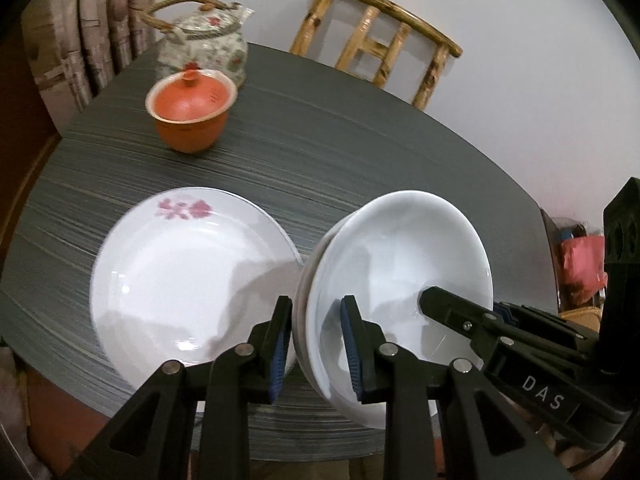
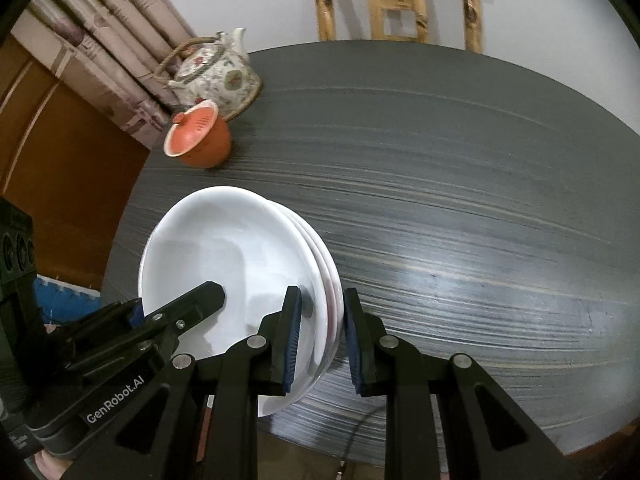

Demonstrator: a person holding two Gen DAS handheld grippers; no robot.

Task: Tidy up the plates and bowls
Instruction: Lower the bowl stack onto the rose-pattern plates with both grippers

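On the left, my flowered plate (image 1: 188, 276) sits flat on the dark table (image 1: 360, 152). Next over, my left gripper (image 1: 316, 344) is pinched narrow on the near-left rim of the stack of white bowls (image 1: 400, 264), held tilted above the tabletop. My right gripper (image 2: 320, 336) clamps the opposite rim just as narrowly.

Dark striped round table (image 1: 360, 152): flowered plate (image 1: 192, 276), orange lidded cup (image 1: 190, 114), patterned teapot (image 1: 208, 44) on it.
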